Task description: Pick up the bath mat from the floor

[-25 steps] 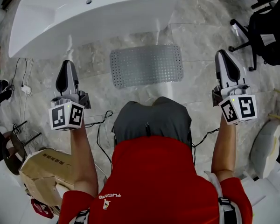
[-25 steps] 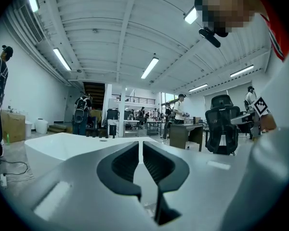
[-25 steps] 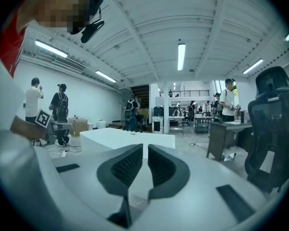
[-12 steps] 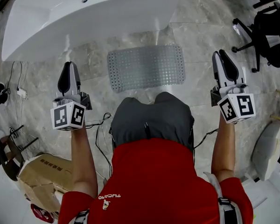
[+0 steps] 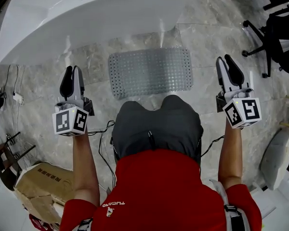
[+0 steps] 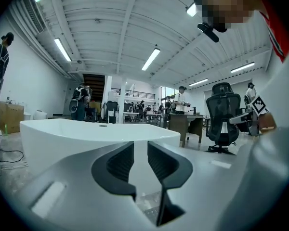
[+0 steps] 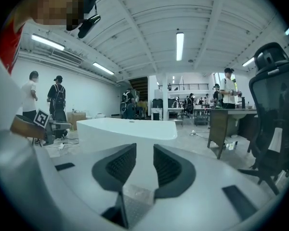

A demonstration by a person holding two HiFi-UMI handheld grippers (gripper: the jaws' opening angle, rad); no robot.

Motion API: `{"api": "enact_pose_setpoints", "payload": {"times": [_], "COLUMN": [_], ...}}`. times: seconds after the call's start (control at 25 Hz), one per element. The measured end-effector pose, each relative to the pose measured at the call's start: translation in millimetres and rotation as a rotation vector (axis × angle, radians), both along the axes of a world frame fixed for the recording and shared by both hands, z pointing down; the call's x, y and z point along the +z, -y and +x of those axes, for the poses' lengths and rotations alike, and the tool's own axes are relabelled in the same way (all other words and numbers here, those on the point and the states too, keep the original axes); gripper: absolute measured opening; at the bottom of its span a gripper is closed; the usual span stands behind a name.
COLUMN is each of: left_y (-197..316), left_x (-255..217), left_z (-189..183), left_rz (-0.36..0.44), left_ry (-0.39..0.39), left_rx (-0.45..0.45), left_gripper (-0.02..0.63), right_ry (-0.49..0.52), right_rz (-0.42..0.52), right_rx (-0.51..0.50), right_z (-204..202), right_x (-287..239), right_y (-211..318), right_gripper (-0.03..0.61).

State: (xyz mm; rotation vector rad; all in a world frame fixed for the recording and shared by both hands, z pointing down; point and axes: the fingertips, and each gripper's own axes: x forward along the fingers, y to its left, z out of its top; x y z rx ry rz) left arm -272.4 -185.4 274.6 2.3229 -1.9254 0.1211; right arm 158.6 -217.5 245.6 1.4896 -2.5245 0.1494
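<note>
Head view | one bath mat (image 5: pixel 150 72) flat on floor (image 5: pixel 209 35) | one bathtub (image 5: pixel 96 18) | left gripper (image 5: pixel 71 71), right gripper (image 5: pixel 227 60): jaws opening, both empty

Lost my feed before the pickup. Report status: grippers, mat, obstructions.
Left gripper and right gripper empty, jaws opening, flanking the bath mat. It lies flat on the floor by the bathtub, untouched. Nothing lying on it.

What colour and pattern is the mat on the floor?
The bath mat is pale grey, dotted all over; clearest in head view.
</note>
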Motion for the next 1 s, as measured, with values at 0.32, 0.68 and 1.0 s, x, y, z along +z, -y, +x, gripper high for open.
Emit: {"api": "enact_pose_setpoints", "payload": {"times": [0.32,0.68,1.0], "left_y": [10,11,10], "left_x": [64,135,201], "left_z": [4,2,-8], "left_rz": [-0.057,-0.136,-0.256], "left_ry": [0.002,-0.002,0.004], "left_rx": [0.026,0.047,0.021], "left_gripper": [0.093,0.144,0.184], "right_ry": [-0.022,-0.032,-0.049], "right_rz": [-0.039,-0.13,-0.227], "right_rx": [-0.019,-0.036,-0.012], "right_z": [-4,0,15], "right_x": [59,137,204], "right_y": [10,12,17], "right_gripper": [0.127,0.189,0.213]}}
